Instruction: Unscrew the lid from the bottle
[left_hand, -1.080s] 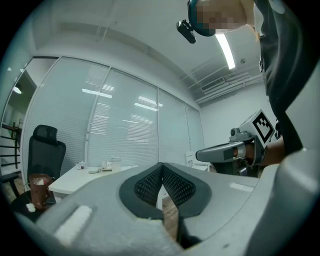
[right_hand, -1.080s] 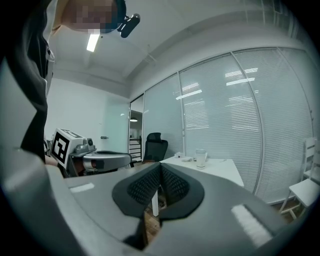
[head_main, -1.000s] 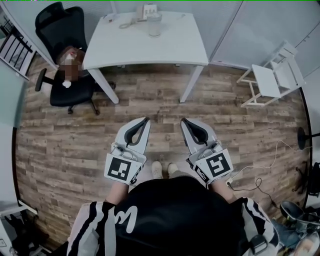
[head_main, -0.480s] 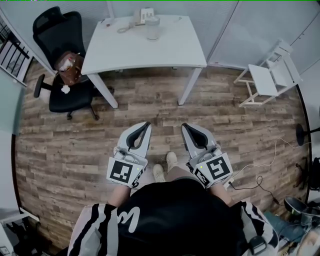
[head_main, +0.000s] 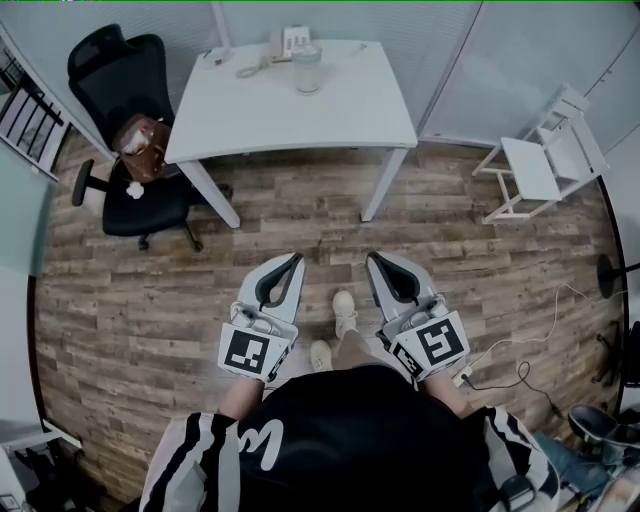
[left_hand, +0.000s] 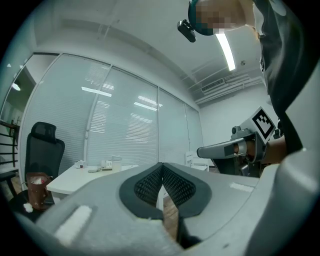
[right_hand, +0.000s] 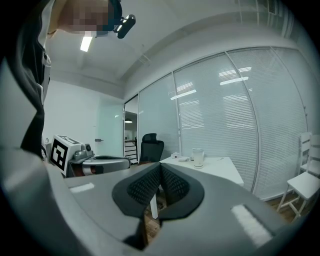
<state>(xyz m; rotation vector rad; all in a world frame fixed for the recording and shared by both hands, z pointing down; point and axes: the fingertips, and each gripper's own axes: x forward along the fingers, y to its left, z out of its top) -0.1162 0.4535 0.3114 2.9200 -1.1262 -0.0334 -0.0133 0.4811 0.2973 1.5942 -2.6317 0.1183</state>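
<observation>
Stands on a wood floor (head_main: 130, 290) facing a white table (head_main: 300, 120), well apart from it. Holds the left gripper (head_main: 295, 260) level in front of the body, jaws pressed together, nothing between them. Holds the right gripper (head_main: 372, 258) the same way near it, jaws closed tight too, empty. Points both tips toward the table, with a strip of floor between the two. Shows shoes (head_main: 343, 310) below, between the grippers. Has the bottle (head_main: 306, 72) upright on the far part of the table top, near the back edge, lid (head_main: 306, 50) on as far as can be made out, well apart from both grippers, untouched. Shows a phone (head_main: 290, 42) just behind the bottle, with a handset (head_main: 250, 68) lying to the left of it. Shows a black office chair (head_main: 115, 80) at the table's left end, with a brown bag (head_main: 143, 135) on the seat. Shows a white chair (head_main: 540, 165) off to the right of the table. Shows a thin cable (head_main: 520, 345) trailing on the floor at lower right. In the left gripper view, catches the bottle small on the table beyond the closed jaws, and the right gripper off to the right. In the right gripper view, catches the bottle on the table past the closed jaws, the office chair to its left, the left gripper at the left edge
</observation>
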